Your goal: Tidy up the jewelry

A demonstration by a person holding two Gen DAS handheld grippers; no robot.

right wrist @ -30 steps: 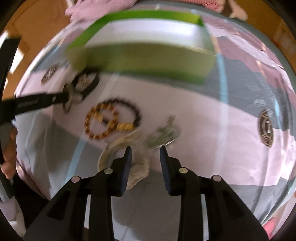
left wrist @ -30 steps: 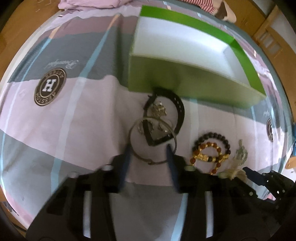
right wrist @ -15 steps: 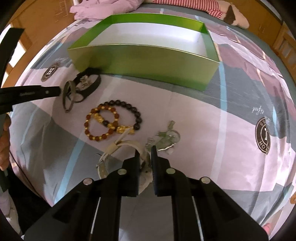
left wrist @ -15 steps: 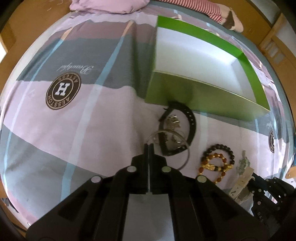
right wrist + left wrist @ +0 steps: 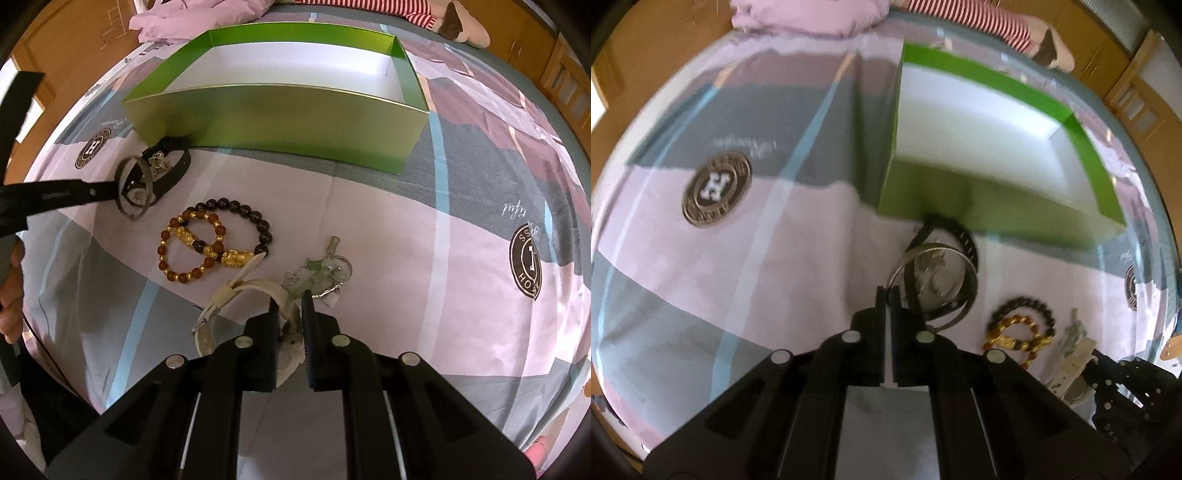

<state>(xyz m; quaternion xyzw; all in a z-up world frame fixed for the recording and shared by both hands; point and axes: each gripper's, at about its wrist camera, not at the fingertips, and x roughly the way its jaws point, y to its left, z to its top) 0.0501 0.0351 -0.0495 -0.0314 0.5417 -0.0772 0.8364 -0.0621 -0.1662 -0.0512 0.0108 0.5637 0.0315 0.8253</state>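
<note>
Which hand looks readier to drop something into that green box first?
Probably the left. Its tool is shut on the silver bangle, tilted up right beside the green box. The right tool grips the cream watch, farther from it.

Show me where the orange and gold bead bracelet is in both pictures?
Left wrist view: the orange and gold bead bracelet lies low on the right, beside the left tool.
Right wrist view: it lies left of centre, above the right tool.
Shared landmark: the green box, which is farther back in both pictures.
</note>
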